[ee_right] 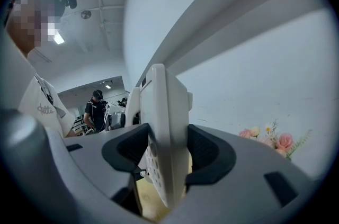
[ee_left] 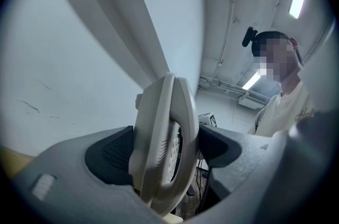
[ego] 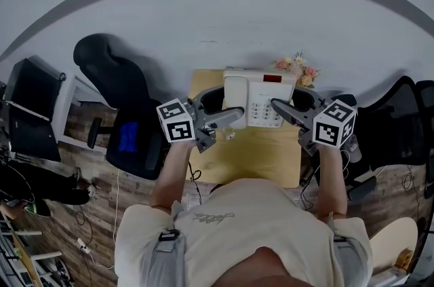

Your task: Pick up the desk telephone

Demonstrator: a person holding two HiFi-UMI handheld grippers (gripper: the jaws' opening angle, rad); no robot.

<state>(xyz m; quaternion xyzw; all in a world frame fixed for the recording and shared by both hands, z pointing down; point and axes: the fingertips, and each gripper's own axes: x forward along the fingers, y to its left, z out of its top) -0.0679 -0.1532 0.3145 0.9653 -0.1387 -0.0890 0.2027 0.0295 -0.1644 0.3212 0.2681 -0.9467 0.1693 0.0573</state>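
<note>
The telephone (ego: 261,99) is cream-white with a red display (ego: 272,79); the bench (ego: 258,160) is pale yellow. My fingers (ego: 227,117) are grey, their pads (ee_left: 108,157) black. The flowers (ego: 302,70) are pink and peach.

the white desk telephone (ego: 260,98) lay face up at the far end of the table (ego: 258,157), handset cradled on its left. its keypad and red display showed.
</note>
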